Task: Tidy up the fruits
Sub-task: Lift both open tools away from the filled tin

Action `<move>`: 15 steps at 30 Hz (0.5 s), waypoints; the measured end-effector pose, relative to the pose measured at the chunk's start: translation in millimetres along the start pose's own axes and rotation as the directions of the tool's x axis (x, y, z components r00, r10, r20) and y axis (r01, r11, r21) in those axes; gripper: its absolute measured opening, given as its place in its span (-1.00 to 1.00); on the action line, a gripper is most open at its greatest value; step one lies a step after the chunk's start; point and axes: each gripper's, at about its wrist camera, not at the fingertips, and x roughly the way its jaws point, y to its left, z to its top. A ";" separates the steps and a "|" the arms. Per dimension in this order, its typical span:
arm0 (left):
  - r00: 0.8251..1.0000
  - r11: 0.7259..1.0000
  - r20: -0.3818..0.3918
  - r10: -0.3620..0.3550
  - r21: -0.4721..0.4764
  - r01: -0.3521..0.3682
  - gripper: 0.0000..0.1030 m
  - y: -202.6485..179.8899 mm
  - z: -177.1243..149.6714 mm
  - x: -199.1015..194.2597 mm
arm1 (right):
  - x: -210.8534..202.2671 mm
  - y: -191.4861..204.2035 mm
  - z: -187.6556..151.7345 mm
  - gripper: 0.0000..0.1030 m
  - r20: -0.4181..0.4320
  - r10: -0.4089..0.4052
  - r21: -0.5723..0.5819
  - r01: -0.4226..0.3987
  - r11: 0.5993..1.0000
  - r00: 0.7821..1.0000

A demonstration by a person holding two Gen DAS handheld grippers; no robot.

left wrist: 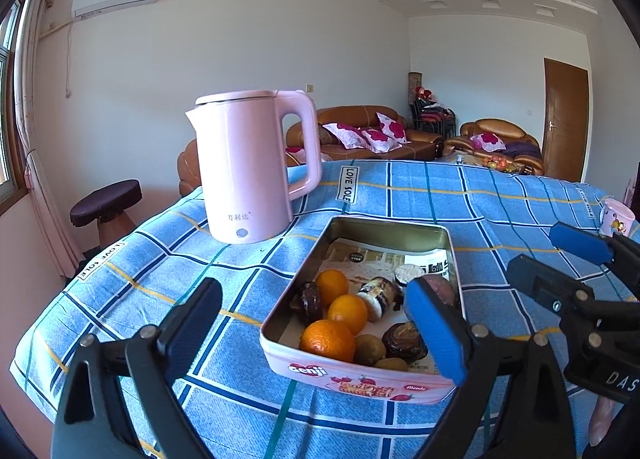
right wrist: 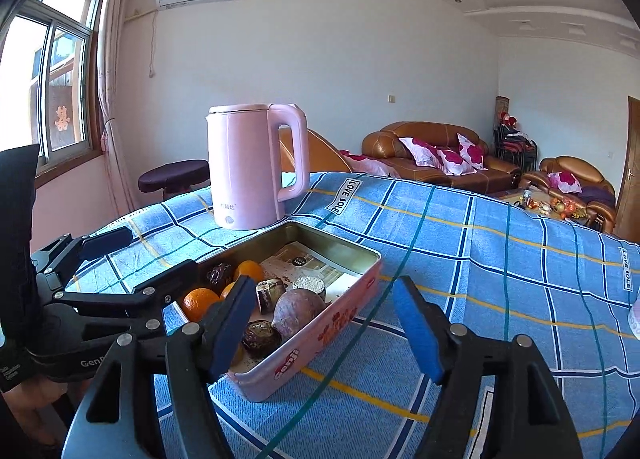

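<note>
So there's a pink tin (left wrist: 352,379) with "Genji" printed on its side sitting on the counter (left wrist: 500,211), which is covered by a blue plaid cloth with "LOVE SOLE" tags on it. Inside the tin: three oranges (left wrist: 347,313) lined up along the left side, a couple of brownish-green kiwi-looking fruits (left wrist: 370,349) at the near end, one bigger purplish round fruit (right wrist: 298,309), plus some dark wrinkly pieces that are hard to identify, all lying on printed paper. A pink electric kettle (left wrist: 248,167) stands just behind the tin, with Chinese characters on the front. The left tongs (left wrist: 320,323) are spread wide, empty, with the near end of the tin showing between the tips. The right tongs (right wrist: 324,323) are apart too, nothing in them, hovering at the tin's right near corner. A cartoon mug (left wrist: 616,217) sits off at the right edge.
</note>
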 end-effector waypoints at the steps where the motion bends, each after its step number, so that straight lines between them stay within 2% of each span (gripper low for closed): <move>1: 1.000 1.000 0.001 0.001 0.000 -0.001 0.89 -0.4 0.1 -0.4 | -1.3 -0.7 -0.2 0.41 0.001 -0.001 0.002 0.001 1.000 1.000; 15: 1.000 1.000 0.005 0.004 -0.001 -0.004 0.93 -2.8 1.7 -3.1 | -9.6 -2.2 -2.2 0.41 0.008 -0.016 0.006 0.016 1.000 1.000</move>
